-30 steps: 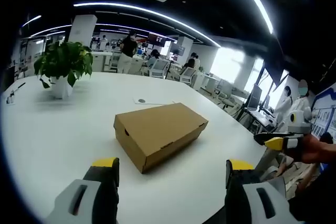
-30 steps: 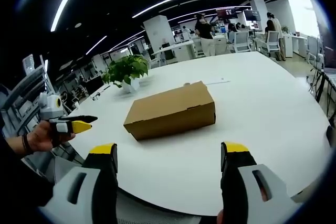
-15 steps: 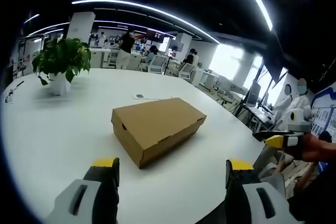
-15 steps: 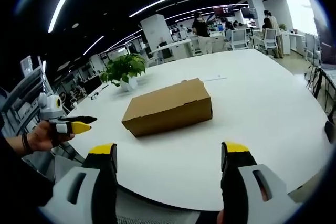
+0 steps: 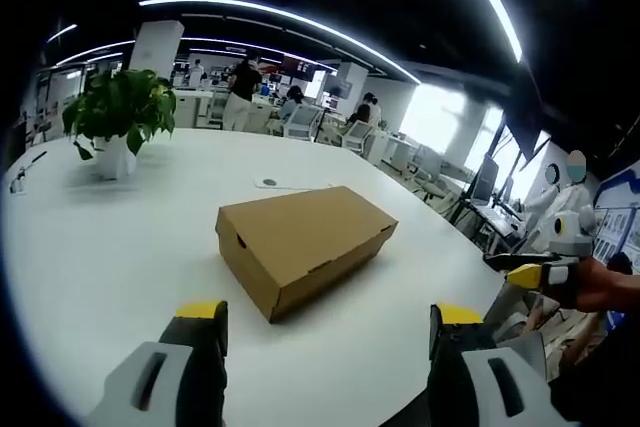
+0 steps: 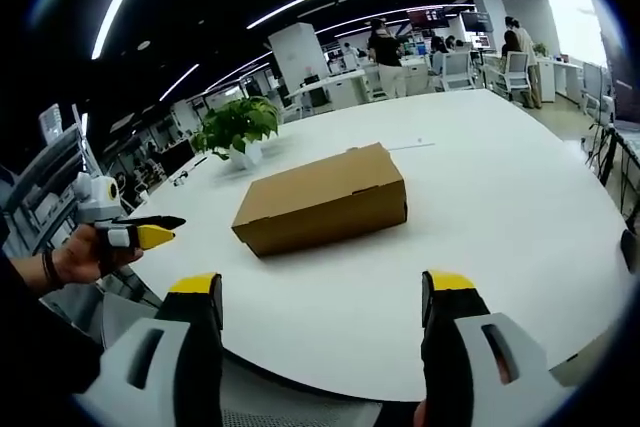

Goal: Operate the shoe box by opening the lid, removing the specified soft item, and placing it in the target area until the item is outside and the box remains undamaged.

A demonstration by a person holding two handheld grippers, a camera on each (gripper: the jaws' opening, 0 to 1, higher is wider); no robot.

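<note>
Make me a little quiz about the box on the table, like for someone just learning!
1. True or false: the cardboard box has its lid open.
2. What stands on the white table behind the box? A) a lamp B) a potted plant C) a shoe
3. Fill in: both the left gripper and the right gripper are ____ and hold nothing.

Key: 1 false, the lid is shut. 2 B. 3 open.

Open office, curved ceiling lights

Grey gripper jaws with yellow tips; dark band on wrist.
</note>
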